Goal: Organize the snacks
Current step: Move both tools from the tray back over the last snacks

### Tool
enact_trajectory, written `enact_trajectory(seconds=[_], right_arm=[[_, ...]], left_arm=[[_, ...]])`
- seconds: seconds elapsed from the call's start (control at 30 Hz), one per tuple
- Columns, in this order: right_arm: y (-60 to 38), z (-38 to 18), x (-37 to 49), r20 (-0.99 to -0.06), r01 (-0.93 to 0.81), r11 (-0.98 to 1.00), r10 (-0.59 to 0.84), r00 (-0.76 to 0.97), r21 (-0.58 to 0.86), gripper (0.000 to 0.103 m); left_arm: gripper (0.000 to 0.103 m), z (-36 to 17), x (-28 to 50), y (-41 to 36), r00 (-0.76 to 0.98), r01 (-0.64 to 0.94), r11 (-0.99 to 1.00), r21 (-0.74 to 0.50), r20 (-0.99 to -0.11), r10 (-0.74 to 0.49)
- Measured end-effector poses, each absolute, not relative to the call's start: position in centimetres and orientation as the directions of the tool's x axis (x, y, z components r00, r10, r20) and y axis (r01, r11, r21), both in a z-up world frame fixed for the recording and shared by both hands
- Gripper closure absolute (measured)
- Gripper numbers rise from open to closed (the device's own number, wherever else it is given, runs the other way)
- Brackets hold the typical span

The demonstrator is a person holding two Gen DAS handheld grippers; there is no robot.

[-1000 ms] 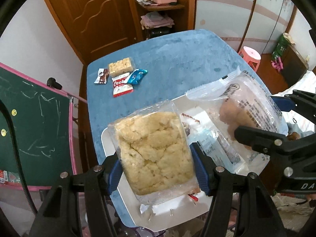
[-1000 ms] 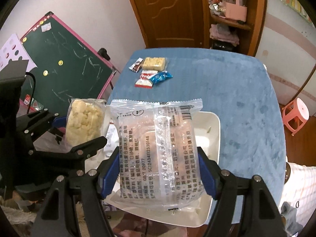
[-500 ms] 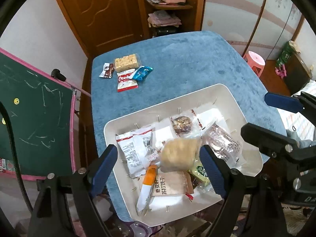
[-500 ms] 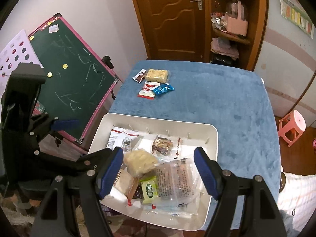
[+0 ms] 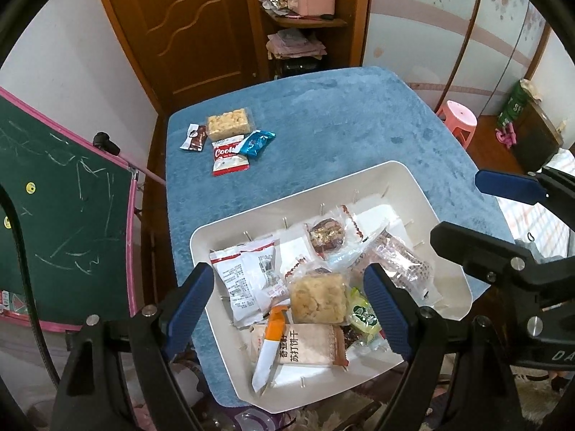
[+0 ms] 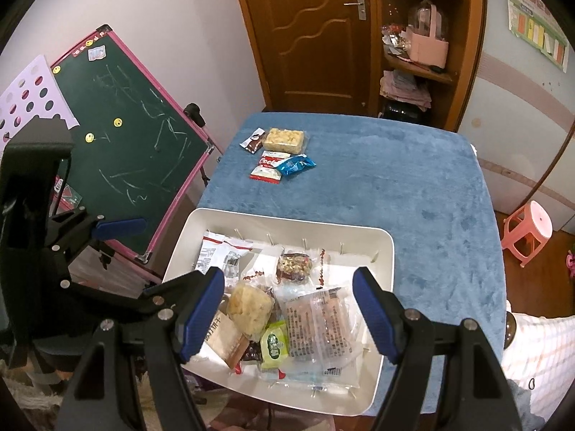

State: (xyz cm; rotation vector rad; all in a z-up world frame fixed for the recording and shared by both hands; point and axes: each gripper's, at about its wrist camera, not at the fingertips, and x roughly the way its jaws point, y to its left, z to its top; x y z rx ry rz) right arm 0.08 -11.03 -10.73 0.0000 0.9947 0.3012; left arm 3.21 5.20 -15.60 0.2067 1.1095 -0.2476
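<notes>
White tray (image 5: pixel 445 215): holds mixed snack packets, among them a rice-crisp block (image 5: pixel 318 298) and a clear long packet (image 6: pixel 320 323). Left gripper (image 5: pixel 287 310) above the tray, jaws just opened, released, block lying below between them. Right gripper (image 6: pixel 289 310) likewise spread, empty. Four packets (image 5: pixel 230 136) beyond the tray on blue table (image 5: pixel 341 125).

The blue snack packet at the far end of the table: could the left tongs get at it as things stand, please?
Probably yes. The left tongs are open and empty above the white tray, and only bare tablecloth lies between tray and blue snack packet. It overlaps the red cookie packet.
</notes>
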Motion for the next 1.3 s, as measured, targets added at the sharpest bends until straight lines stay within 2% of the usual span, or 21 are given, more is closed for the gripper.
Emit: enact_trajectory(seconds=[0.53, 0.87, 1.0, 1.13, 1.3], right_arm=[[-10.9, -10.2, 3.6, -0.822, -0.248, 0.952, 0.285, 0.493, 0.181, 0.028], [-10.8, -10.5, 9.7, -0.833, -0.242, 0.948, 0.301, 0.464, 0.208, 0.028], [-10.3, -11.6, 14.2, -0.848, -0.233, 0.957, 0.265, 0.46, 0.172, 0.028], [-10.0, -13.8, 19.3, -0.87, -0.204, 0.956, 0.278, 0.408, 0.21, 0.029], [-9.7, -18.2, 26.6, -0.892, -0.12, 0.945, 0.326, 0.312, 0.303, 0.031]], left_arm=[[0.019, -14.6, 6.1, 8.2, 0.45, 0.211, 0.977, 0.031, -0.891, -0.069], [0.019, -14.4, 12.3, 10.8, 0.475, 0.142, 0.988, 0.057, -0.88, -0.018], [0.019, -15.6, 16.2, 10.6, 0.494, 0.163, 0.982, 0.095, -0.87, 0.002], [0.019, -17.8, 20.1, 10.0, 0.498, 0.194, 0.973, 0.127, -0.867, 0.014], [0.019, -22.2, 25.9, 9.9, 0.443, 0.214, 0.975, 0.057, -0.895, -0.045]])
